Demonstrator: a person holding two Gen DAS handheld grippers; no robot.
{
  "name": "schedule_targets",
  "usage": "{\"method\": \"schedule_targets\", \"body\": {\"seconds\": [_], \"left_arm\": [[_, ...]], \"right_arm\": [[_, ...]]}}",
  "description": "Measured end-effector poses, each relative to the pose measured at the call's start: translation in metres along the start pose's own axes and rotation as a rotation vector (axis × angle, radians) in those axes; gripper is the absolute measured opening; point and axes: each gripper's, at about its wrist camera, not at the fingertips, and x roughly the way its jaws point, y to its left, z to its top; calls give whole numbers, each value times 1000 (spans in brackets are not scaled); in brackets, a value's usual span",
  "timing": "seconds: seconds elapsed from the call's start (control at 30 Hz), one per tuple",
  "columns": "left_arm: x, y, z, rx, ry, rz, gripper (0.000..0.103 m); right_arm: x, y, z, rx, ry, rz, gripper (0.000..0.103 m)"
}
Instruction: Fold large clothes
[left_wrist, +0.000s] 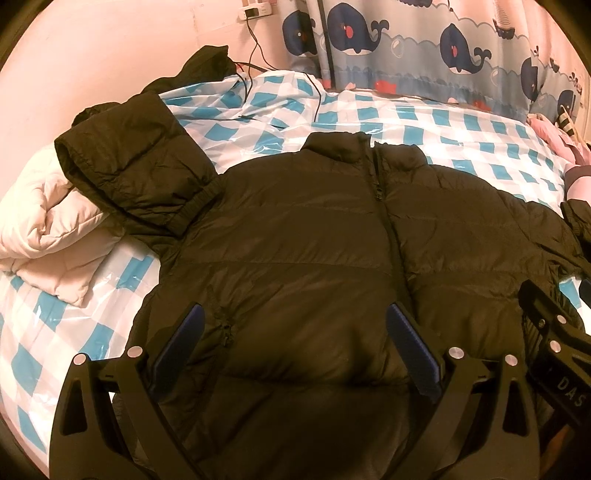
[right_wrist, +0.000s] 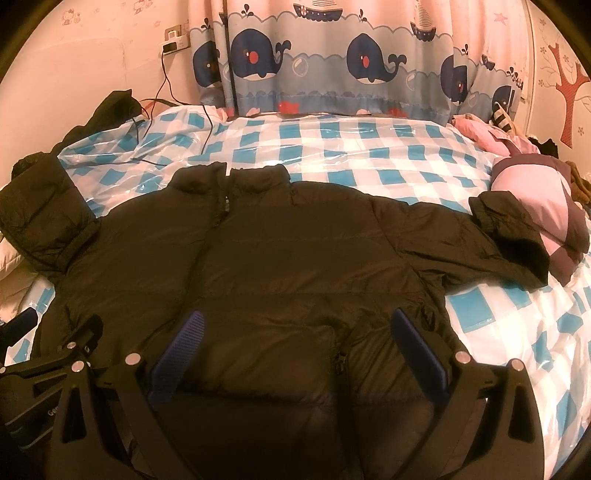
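A dark puffer jacket (left_wrist: 314, 240) (right_wrist: 266, 243) lies spread flat, front up and zipped, on a blue-and-white checked bed cover (left_wrist: 461, 136) (right_wrist: 369, 155). Its collar points toward the curtain. One sleeve (left_wrist: 129, 170) rests bent over a white quilt at the left; the other sleeve (right_wrist: 498, 236) reaches right toward a pink garment. My left gripper (left_wrist: 293, 314) hovers open over the jacket's lower left half, nothing between its blue pads. My right gripper (right_wrist: 295, 321) stands open over the lower right half, near a pocket zip. The right gripper's body (left_wrist: 554, 332) shows at the left wrist view's right edge.
A white quilt (left_wrist: 48, 229) is bunched at the bed's left edge. A pink and purple garment (right_wrist: 535, 206) lies at the right. A black cable (left_wrist: 251, 74) runs from a wall socket onto the bed. Another dark garment (left_wrist: 207, 62) sits at the far left corner. A whale-print curtain (right_wrist: 332, 62) hangs behind.
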Motion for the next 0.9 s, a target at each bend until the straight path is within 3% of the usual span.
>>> {"method": "schedule_targets", "body": {"seconds": [0.23, 0.53, 0.57, 0.6, 0.77, 0.9], "left_arm": [[0, 2, 1, -1, -10, -4, 94], [-5, -3, 3, 2, -129, 14, 94], [-9, -2, 4, -4, -200, 20, 94], [-10, -2, 5, -6, -203, 20, 94], [1, -3, 7, 5, -97, 13, 94], [9, 2, 9, -8, -65, 13, 94]], "right_arm": [[1, 1, 0, 9, 22, 9, 97], [-1, -1, 0, -5, 20, 23, 97], [-1, -2, 1, -11, 27, 20, 97], [-1, -3, 2, -14, 30, 21, 97], [-18, -15, 14, -20, 0, 64, 97], [-47, -65, 45, -132, -143, -47, 97]]}}
